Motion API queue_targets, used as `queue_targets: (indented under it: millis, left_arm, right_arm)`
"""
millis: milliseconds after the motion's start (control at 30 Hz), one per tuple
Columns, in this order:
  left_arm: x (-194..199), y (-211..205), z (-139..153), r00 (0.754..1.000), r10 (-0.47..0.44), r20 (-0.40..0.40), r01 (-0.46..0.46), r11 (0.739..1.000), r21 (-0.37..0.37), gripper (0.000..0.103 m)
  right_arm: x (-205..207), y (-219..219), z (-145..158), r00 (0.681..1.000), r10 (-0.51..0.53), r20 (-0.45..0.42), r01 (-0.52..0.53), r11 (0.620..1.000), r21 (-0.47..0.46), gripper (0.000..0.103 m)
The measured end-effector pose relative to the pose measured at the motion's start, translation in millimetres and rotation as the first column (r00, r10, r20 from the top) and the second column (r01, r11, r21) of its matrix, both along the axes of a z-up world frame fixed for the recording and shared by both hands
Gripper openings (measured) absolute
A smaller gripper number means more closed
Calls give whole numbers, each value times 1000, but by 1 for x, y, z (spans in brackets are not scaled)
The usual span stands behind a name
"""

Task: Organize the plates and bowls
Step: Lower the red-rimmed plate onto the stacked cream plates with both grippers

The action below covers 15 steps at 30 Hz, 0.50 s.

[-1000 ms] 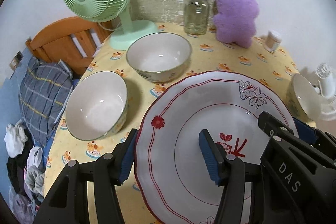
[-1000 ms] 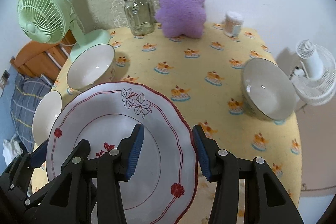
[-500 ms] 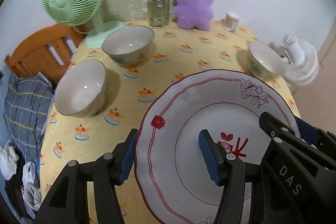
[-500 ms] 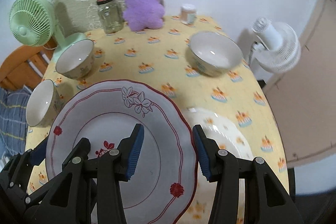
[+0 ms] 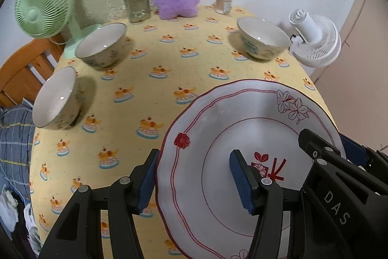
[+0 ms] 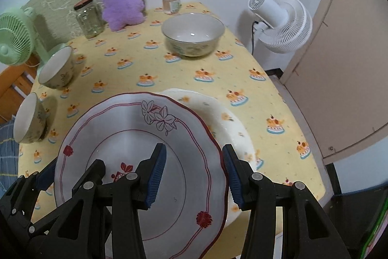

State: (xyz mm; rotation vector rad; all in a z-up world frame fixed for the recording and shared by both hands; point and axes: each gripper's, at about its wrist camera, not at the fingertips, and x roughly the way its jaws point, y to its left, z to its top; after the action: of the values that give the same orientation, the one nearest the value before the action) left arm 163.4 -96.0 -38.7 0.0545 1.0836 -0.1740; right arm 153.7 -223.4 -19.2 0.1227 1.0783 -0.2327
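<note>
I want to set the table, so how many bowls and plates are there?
Bowls: 3, one at the left edge, one by the green fan, one near the white fan.
Plates: 2, the red-trimmed plate held up, and a cream plate under it.
Total: 5

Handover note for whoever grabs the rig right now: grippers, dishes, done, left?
Left gripper: straddles the near-left rim of the red-trimmed plate, one finger outside, one over the well.
Right gripper: straddles the same plate's right rim.
The plate is carried between both, partly over the cream plate lying on the table.
Three bowls sit apart, unstacked: two at the left, one at the back right.
Done: nothing stacked yet.
Left: set the plate on the cream plate, then gather the bowls.
</note>
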Motion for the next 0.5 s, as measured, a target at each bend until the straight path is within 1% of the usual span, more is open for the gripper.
queue_targets:
  millis: [200,400,500]
  left_arm:
    - [6,-26,-15,999,8,-50,-9,1000,-6,58]
    - [13,-40,-29,995,33,-98,-34,999,-10,58]
    - [15,-46,-32,994,40,-104,-40,999,-6,59]
  right_arm:
    - [7,-28,-12,999,13,-43,-13,1000,-9,53]
    - [18,-43,-26,996,40,-86,-41,999,-9,53]
    - [22,-50,-31,994,50,-100,-51,999,-7,53]
